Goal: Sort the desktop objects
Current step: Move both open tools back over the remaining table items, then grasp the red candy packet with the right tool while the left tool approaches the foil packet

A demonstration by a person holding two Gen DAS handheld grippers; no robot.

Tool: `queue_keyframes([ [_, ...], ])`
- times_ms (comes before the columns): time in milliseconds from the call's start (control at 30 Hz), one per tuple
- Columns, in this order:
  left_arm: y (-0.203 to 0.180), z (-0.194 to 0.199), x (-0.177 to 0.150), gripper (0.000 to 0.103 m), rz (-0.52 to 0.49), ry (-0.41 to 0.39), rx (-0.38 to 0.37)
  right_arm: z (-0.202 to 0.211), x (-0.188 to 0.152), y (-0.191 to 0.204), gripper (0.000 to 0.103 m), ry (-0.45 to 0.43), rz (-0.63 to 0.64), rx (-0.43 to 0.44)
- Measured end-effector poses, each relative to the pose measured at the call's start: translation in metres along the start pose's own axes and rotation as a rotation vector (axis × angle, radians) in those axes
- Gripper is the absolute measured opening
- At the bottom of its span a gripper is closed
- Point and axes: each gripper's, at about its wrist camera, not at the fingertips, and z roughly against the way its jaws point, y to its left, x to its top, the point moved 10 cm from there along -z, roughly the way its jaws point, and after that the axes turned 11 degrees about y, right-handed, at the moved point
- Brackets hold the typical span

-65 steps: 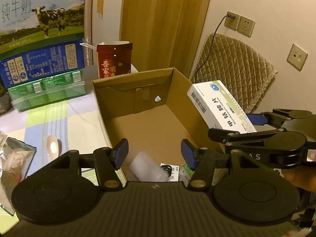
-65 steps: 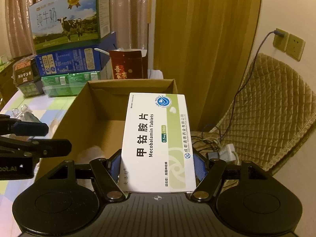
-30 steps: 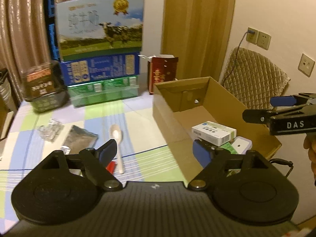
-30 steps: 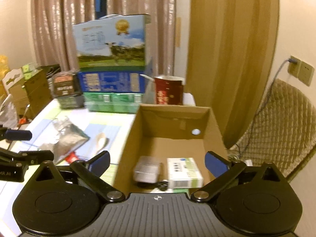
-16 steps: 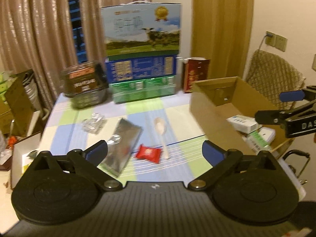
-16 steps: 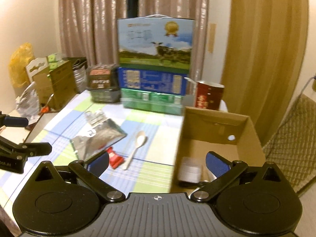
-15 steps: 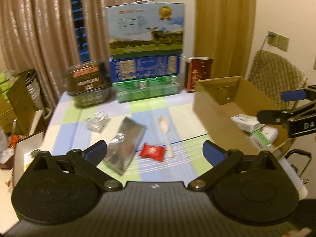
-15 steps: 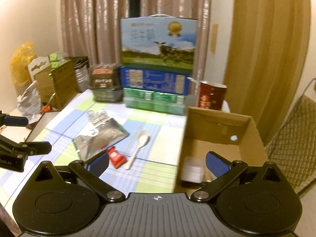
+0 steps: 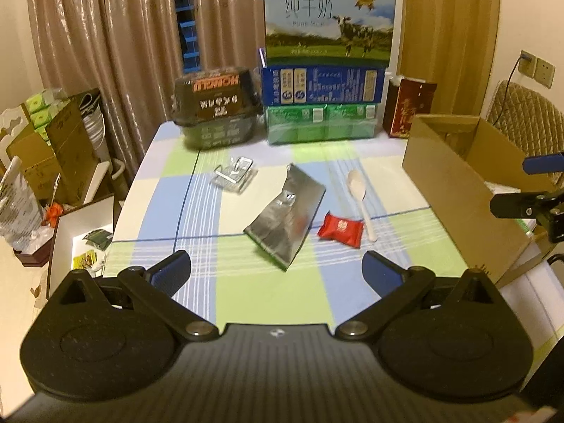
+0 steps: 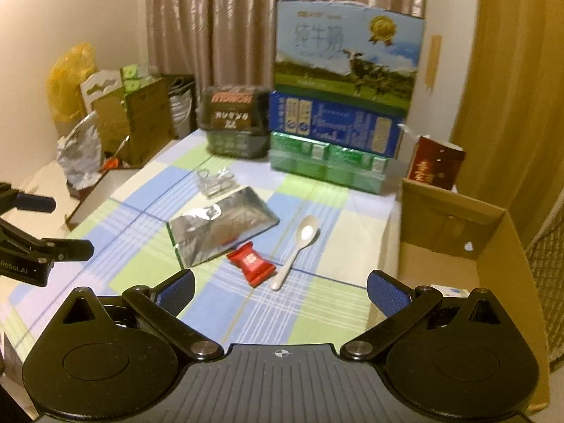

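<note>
On the checked tablecloth lie a silver foil pouch (image 9: 286, 219) (image 10: 220, 227), a red candy packet (image 9: 340, 230) (image 10: 251, 259), a white spoon (image 9: 360, 193) (image 10: 298, 247) and a clear plastic wrapper (image 9: 233, 174) (image 10: 215, 180). An open cardboard box (image 9: 458, 190) (image 10: 454, 232) stands at the right table edge; a white medicine box corner (image 10: 453, 290) shows inside. My left gripper (image 9: 276, 270) is open and empty, held back above the near table. My right gripper (image 10: 281, 290) is open and empty, near the cardboard box.
Stacked milk cartons (image 9: 326, 74) (image 10: 343, 105), a dark snack tub (image 9: 215, 112) and a red carton (image 9: 410, 107) line the far edge. Boxes and bags (image 10: 105, 116) crowd the floor to the left. A quilted chair (image 9: 525, 120) stands behind the box.
My right gripper let the medicine box go into the cardboard box and opened. Both grippers then drew back and swung left, bringing the table items into view.
</note>
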Motion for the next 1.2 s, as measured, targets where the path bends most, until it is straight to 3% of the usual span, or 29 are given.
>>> queue_keyframes([
  [533,0.015,-0.079,0.014,0.101,-0.114,0.113,-0.059,-0.102,0.012,0.015,0.1,0.14,0.134,0.064],
  [800,0.016,-0.133,0.037,0.101,-0.192,0.157,-0.095,-0.17,0.017,0.028,0.078,0.26,0.362,0.097],
  [967,0.012,-0.165,0.046,0.1,-0.255,0.187,-0.114,-0.204,0.017,0.024,0.064,0.313,0.415,0.095],
  [1200,0.008,-0.198,0.056,0.098,-0.301,0.22,-0.139,-0.235,0.015,0.028,0.06,0.356,0.503,0.093],
])
